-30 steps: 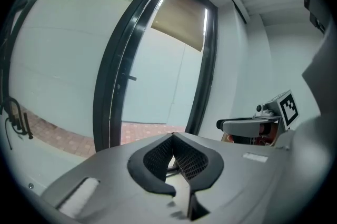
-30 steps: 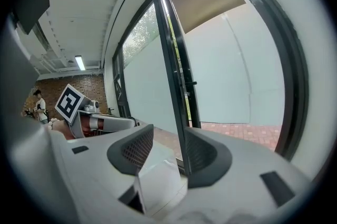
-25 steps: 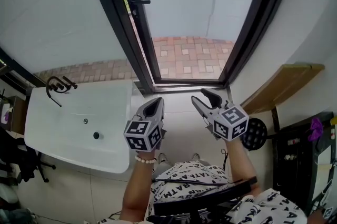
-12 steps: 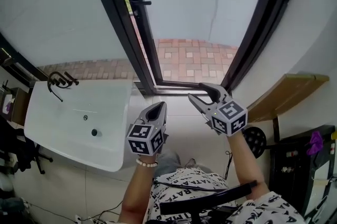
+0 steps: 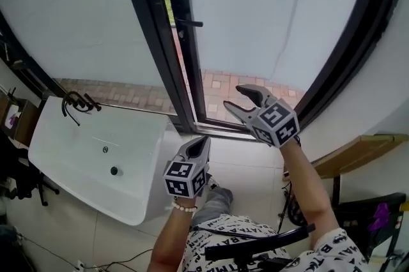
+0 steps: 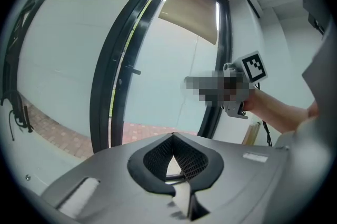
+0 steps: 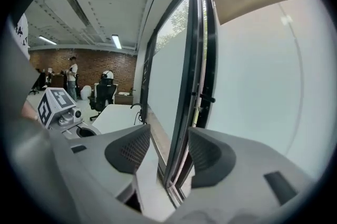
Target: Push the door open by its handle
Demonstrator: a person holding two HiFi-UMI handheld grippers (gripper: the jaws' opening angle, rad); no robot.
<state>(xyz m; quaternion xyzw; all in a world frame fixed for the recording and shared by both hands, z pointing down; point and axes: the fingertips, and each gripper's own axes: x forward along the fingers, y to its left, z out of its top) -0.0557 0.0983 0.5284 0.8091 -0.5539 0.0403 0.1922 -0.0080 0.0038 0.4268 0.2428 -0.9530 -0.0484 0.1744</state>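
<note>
Glass door (image 5: 268,15): a frosted leaf in a black frame, far centre. A narrow strip of outdoors shows along its left edge, so it is judged to be ajar or nearly so. The push has not yet begun.
Wash basin (image 5: 64,156): white, near left, with a black tap (image 5: 78,102) on its far rim. It stands clear of the door's path and plays no part in the task.
Right gripper (image 5: 237,97): raised ahead of the person and aimed toward the door's left edge. The jaws are apart and have just been opening, with nothing between them. This is judged to be preparation for meeting the handle.
Left gripper (image 5: 202,142): held lower and nearer the body, to the left of the right gripper. The jaws are closed and empty, and it is judged idle.
Door handle (image 5: 190,23): a short black lever on the leaf's left stile, far left of centre and well apart from both grippers.
Writing: the person's garment (image 5: 255,226) carries repeated block letters that are not legible as a whole word. The gripper cubes bear square coded markers only. No brand is visible on the door or the basin.
</note>
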